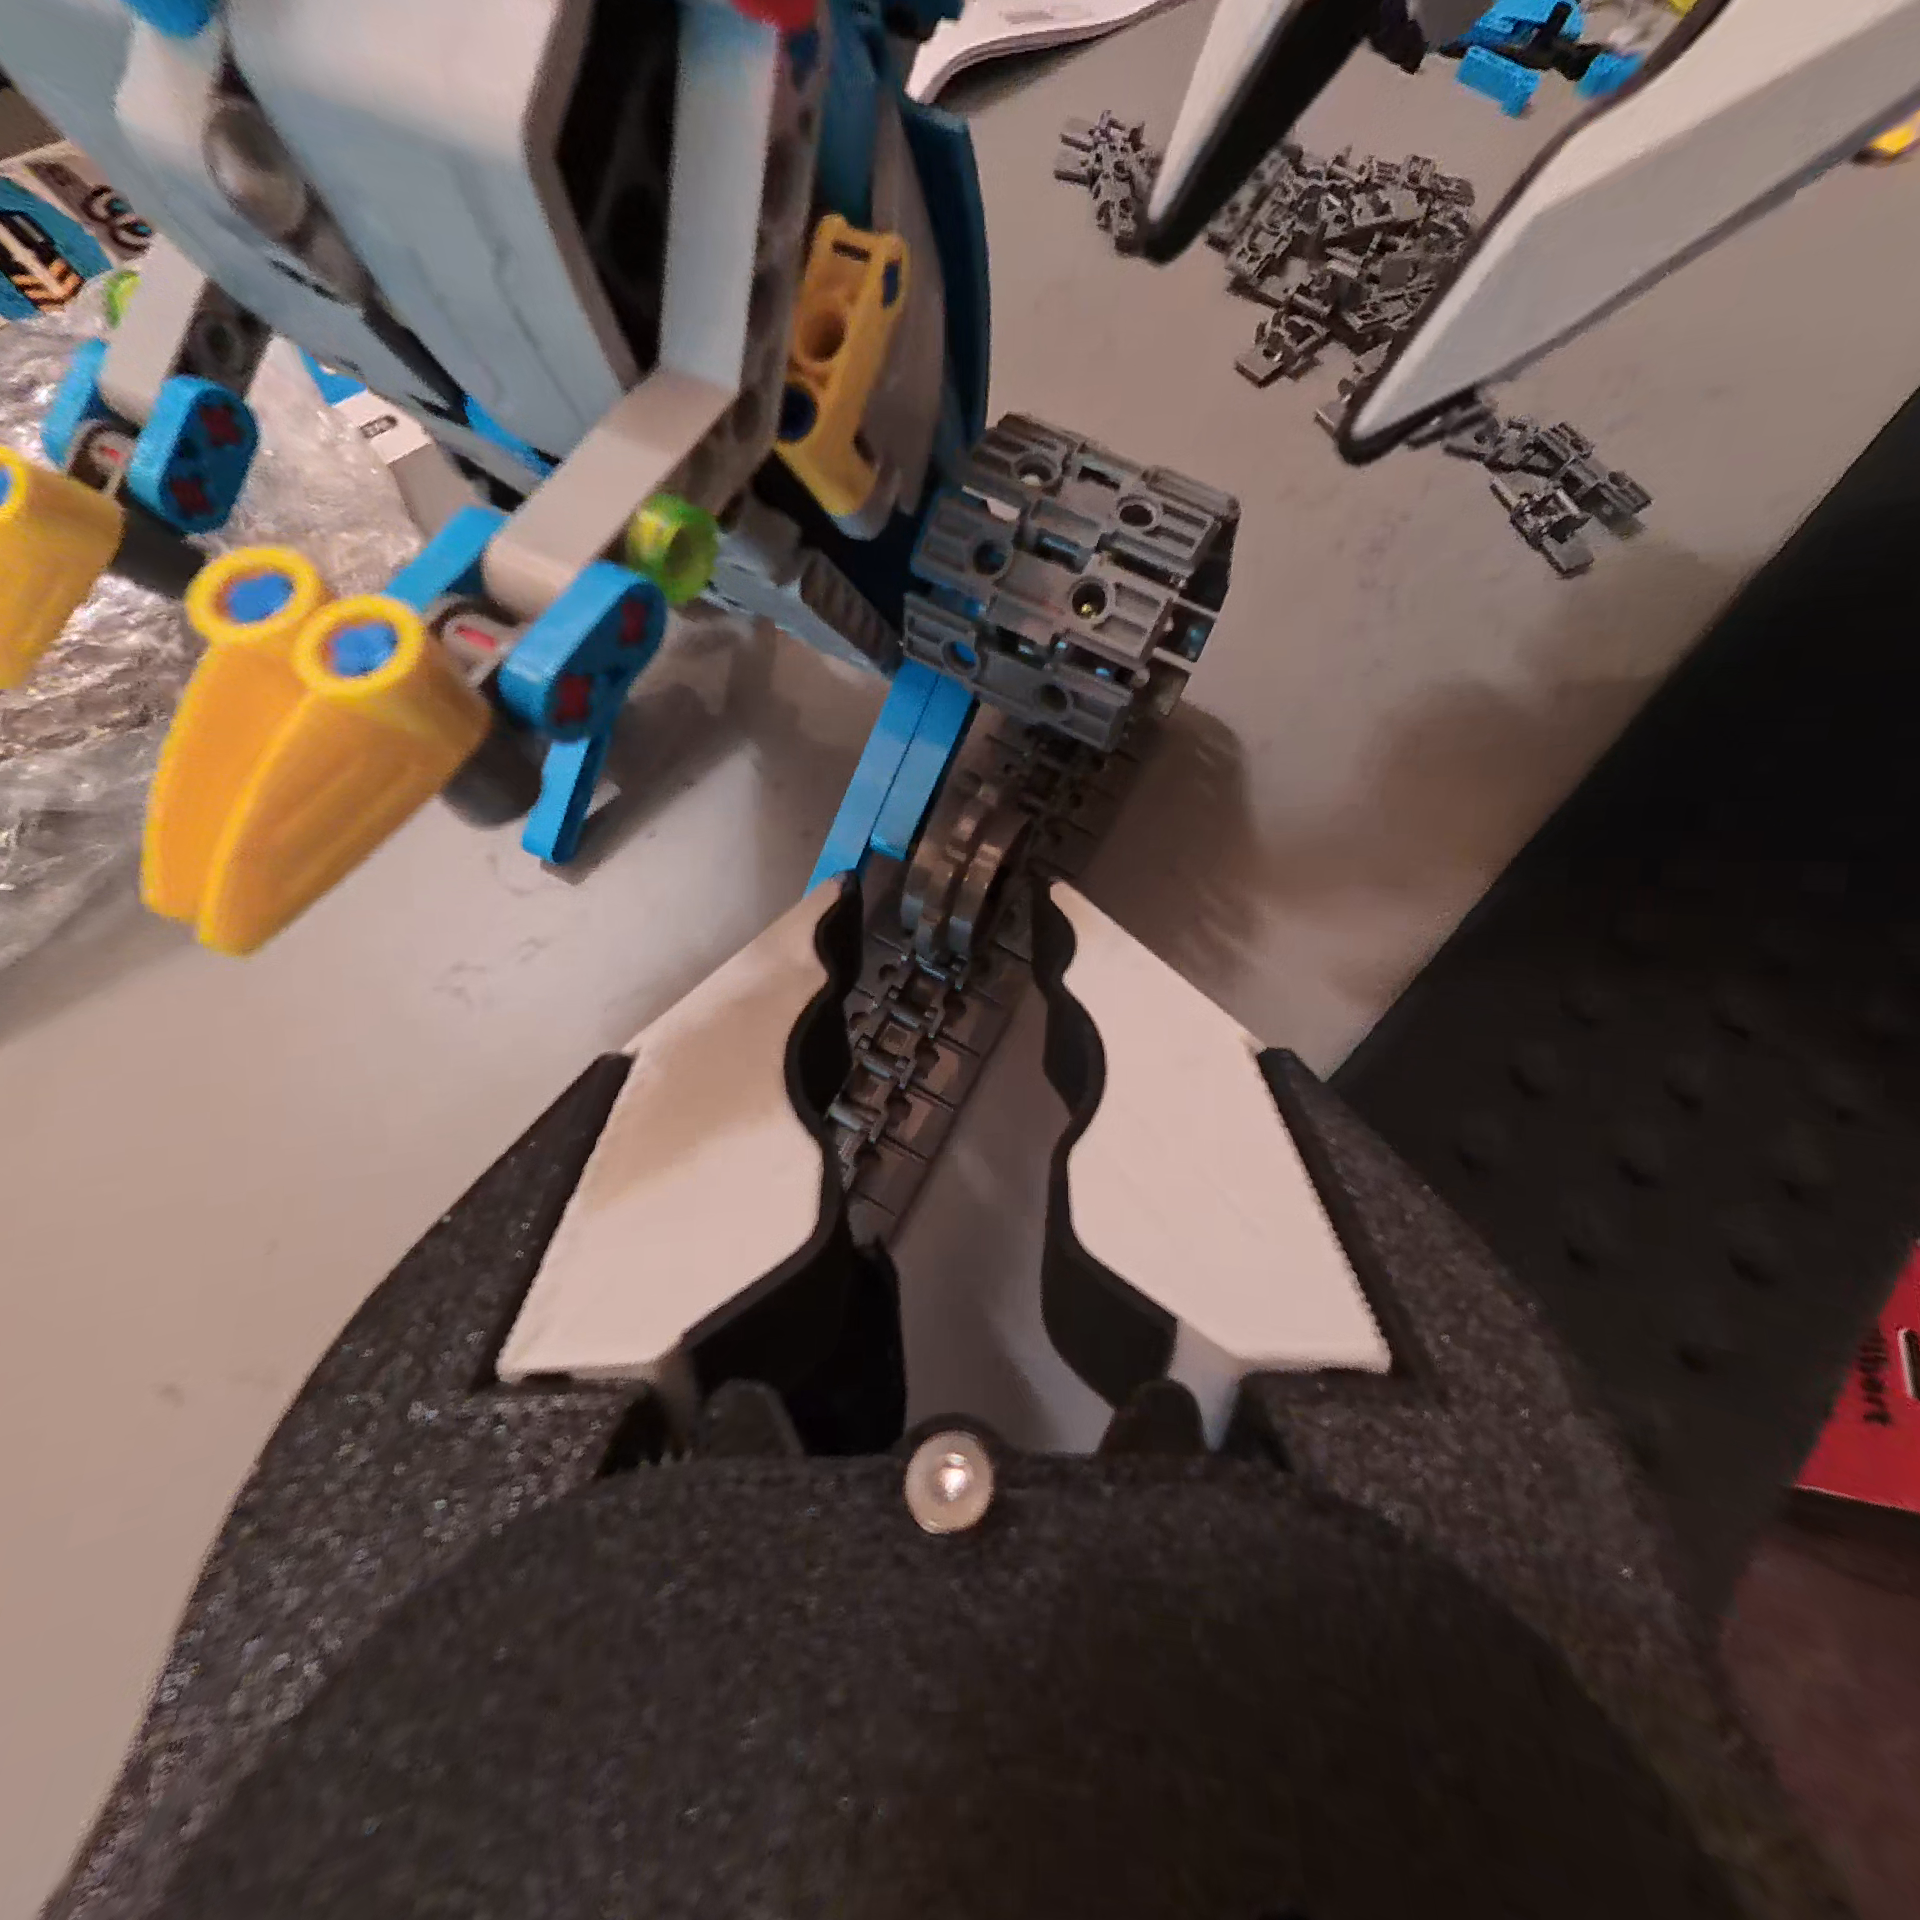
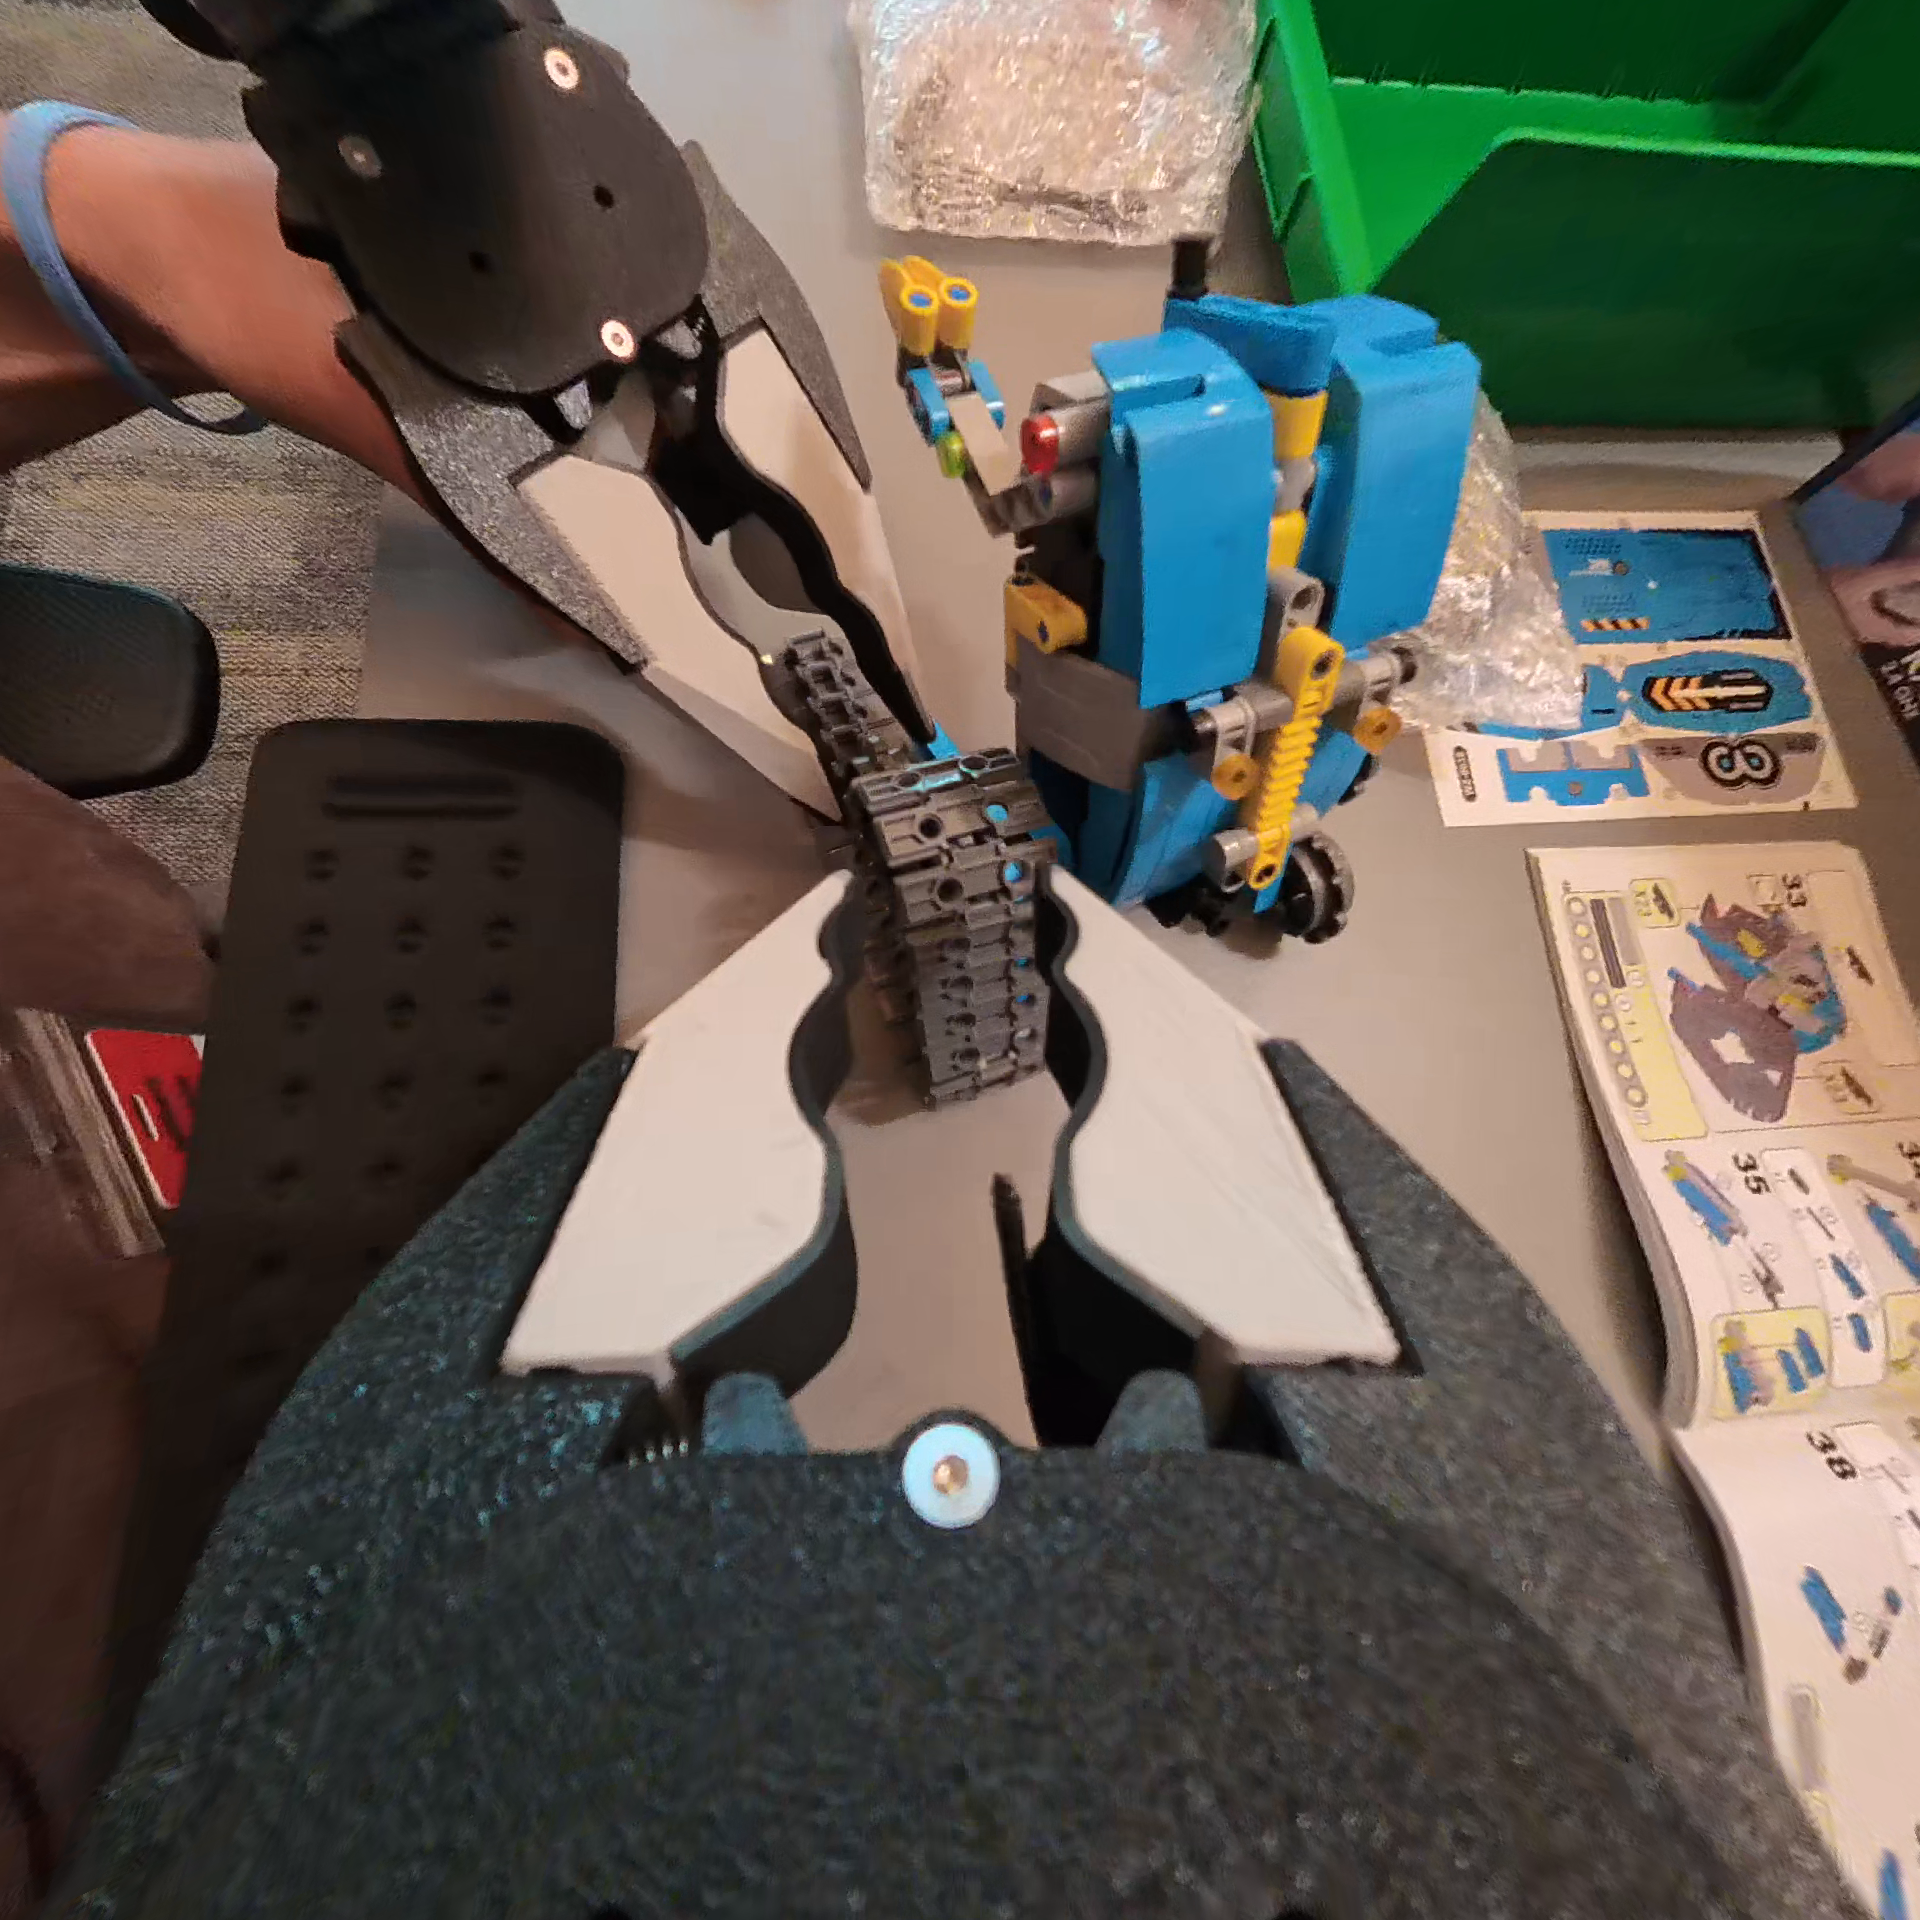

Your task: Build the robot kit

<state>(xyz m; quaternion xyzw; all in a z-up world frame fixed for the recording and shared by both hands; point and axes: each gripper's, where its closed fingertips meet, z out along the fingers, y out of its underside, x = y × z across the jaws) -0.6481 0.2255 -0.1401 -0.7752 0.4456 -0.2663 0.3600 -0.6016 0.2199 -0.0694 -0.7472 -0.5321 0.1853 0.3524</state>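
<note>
Gripping the grey track (image 2: 951, 935) beside the blue model (image 2: 1226, 623), both grippers, right (image 2: 951, 904) and left (image 1: 940, 904), seem closed narrowly on it; loose links (image 1: 1340, 249) remain.

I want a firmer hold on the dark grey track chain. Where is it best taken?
Judging by its flat side edges, grip the track chain across its width near the raised end, coming along its length as the right gripper does; its fingers straddle both edges.
</note>
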